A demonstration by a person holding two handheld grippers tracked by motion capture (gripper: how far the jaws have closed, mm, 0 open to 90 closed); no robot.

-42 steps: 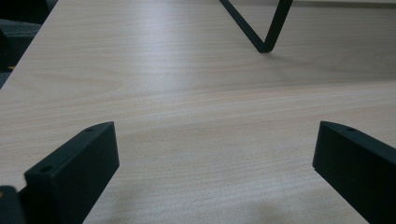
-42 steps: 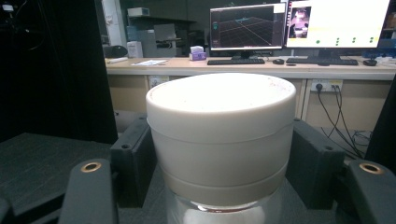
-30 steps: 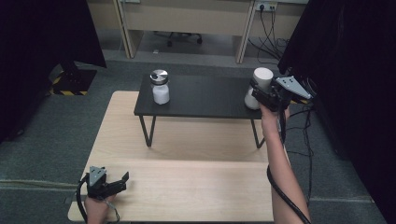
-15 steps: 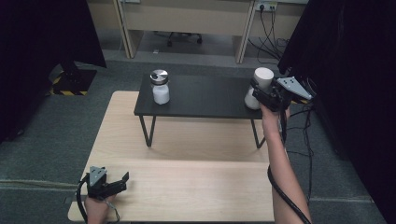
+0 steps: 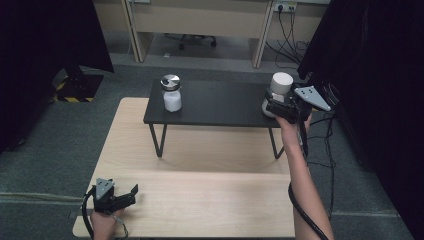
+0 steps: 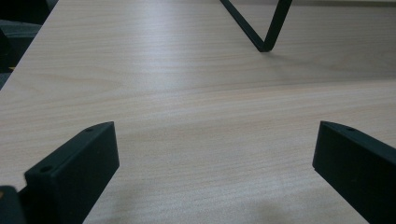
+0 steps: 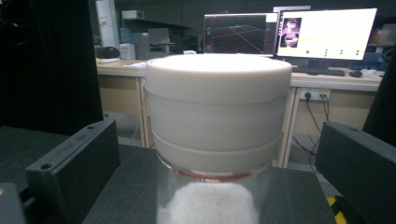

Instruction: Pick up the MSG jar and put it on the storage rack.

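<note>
Black side table (image 5: 220, 105), white-lidded jar (image 7: 217, 135) between right gripper (image 7: 217, 163) jaws just spread apart, pads clear of it

A pale wooden surface (image 5: 200, 200) sits on grey carpet (image 5: 60, 140), black curtains (image 5: 370, 60) hanging at both sides; beyond, beige desks (image 5: 200, 20) and lit monitors (image 7: 327, 32).

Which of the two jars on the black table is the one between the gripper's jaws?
The white-lidded jar at the black table's right end, between the open right gripper; the silver-lidded jar stands alone at the left.
</note>
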